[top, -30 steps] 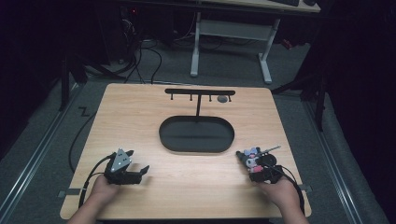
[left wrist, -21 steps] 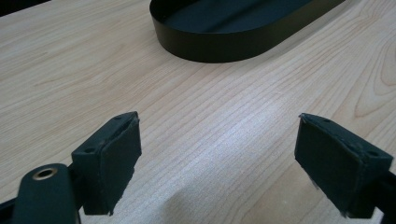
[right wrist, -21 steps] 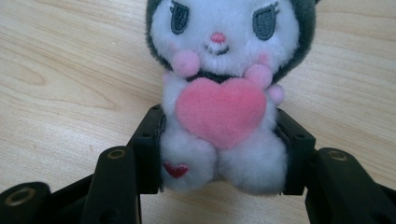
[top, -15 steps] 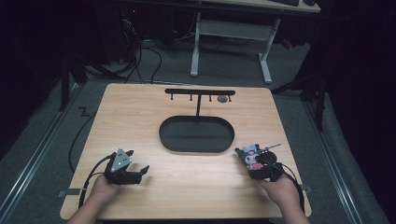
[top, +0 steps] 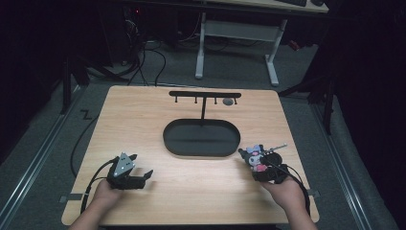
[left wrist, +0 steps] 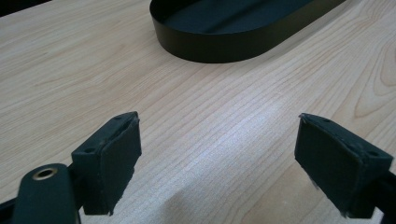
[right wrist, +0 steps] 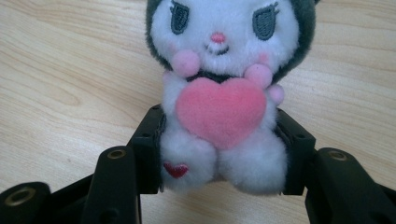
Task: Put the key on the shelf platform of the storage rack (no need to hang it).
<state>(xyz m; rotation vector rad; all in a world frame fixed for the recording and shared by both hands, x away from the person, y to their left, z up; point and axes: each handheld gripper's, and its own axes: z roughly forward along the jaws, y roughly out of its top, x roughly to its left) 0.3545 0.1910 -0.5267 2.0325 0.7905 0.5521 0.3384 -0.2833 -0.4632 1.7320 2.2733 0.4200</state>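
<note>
Pinching the plush toy at its lower body, the right gripper sat at about four o'clock from the black oval tray, jaws pressed into both flanks. The left gripper rested at seven o'clock, jaws spread wide over bare table. The toy likely belonged on the hook stand at twelve o'clock; a firm, low, even squeeze would have suited soft fabric.
</note>
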